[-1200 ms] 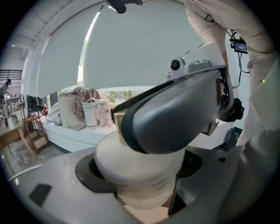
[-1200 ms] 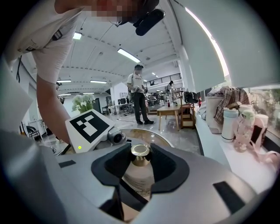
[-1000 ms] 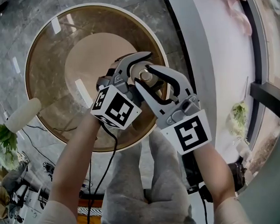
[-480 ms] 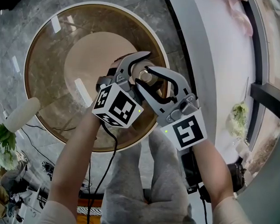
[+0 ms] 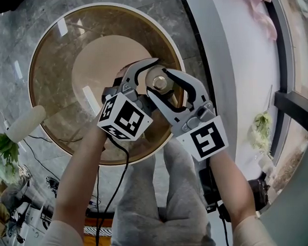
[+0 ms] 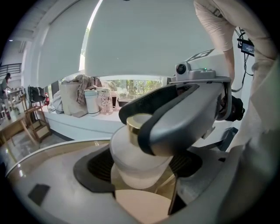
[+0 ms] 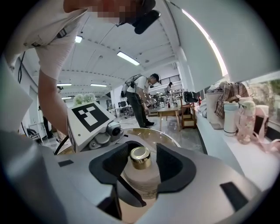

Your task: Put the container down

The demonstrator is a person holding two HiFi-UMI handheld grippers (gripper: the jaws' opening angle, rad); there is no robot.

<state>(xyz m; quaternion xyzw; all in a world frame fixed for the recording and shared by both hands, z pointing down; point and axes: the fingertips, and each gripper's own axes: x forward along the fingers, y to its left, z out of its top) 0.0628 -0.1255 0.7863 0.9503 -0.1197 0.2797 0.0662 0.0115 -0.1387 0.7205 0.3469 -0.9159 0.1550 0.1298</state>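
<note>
Right tongs (image 7: 142, 168) first: those jaws have just been widening, and now they stand apart with a gap on either side of the shiny gold cap (image 7: 140, 156), so nothing is pinched there. The left tongs (image 6: 139, 168) are doing the work, ribbed black pads clamped on the frosted white body of the container (image 6: 140, 153). In the head view it sits at twelve o'clock from both tools, the left coming in from seven and the right from five. Its long axis is upright, cap on top, a squat rounded jar. Beneath it is the round bench (image 5: 52, 88), smoky brown glass with a pale rim. We can't tell whether the base touches the glass yet. We'd judge the way down runs straight to six o'clock in the left gripper view.
</note>
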